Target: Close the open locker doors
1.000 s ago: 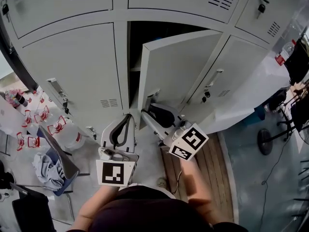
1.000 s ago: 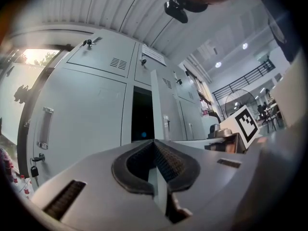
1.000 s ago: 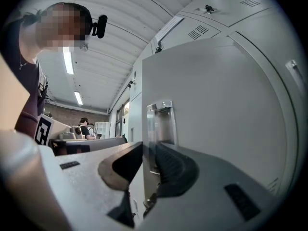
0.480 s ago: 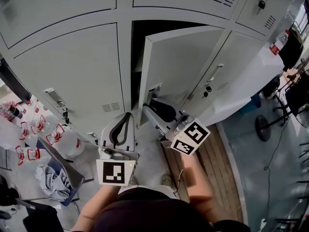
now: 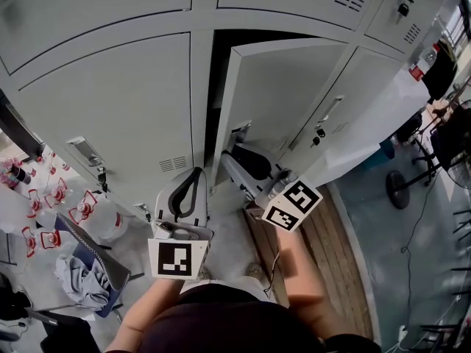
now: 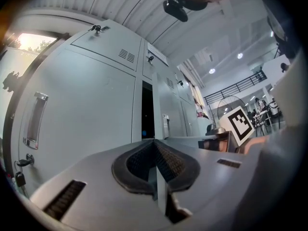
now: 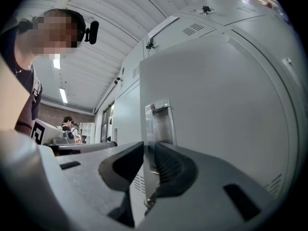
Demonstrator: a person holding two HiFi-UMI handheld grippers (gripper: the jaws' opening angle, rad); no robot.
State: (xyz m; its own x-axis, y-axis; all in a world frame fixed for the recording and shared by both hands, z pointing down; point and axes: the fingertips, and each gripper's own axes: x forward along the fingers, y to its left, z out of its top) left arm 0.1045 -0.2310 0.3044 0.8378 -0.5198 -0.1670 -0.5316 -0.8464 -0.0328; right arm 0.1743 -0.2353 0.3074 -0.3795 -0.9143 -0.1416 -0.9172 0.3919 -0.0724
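Head view first: the bank of pale grey steel lockers (image 5: 110,101) fills the frame, and six doors are counted on it, five shut and one open. The open pale grey locker door (image 5: 283,94) is found in the middle row, hinged on its right, with a dark slot of compartment (image 5: 221,87) left showing at its free edge. Set against the picture from a second ago, that slot is seen a little narrower, so the door is judged to be on its way in, with a fair swing left before it sits flush.

Two claws are counted. The right claw (image 5: 234,160) is placed low on the door's free edge. Its jaws have just been closing, and in the right gripper view that edge is seen between them, with the pads (image 7: 168,165) apparently pressed on both faces: part-closed, door in hold. The left claw (image 5: 197,173) is held just beside it, before the shut neighbouring door, with its jaws drawn fully together and nothing caught.

Two white cubes with black square markers are carried, one on each claw (image 5: 176,259) (image 5: 292,206). Three shiny metal pull handles are counted: one on the open door (image 7: 158,121), just above the right claw's jaws, and one on the shut door at either side.
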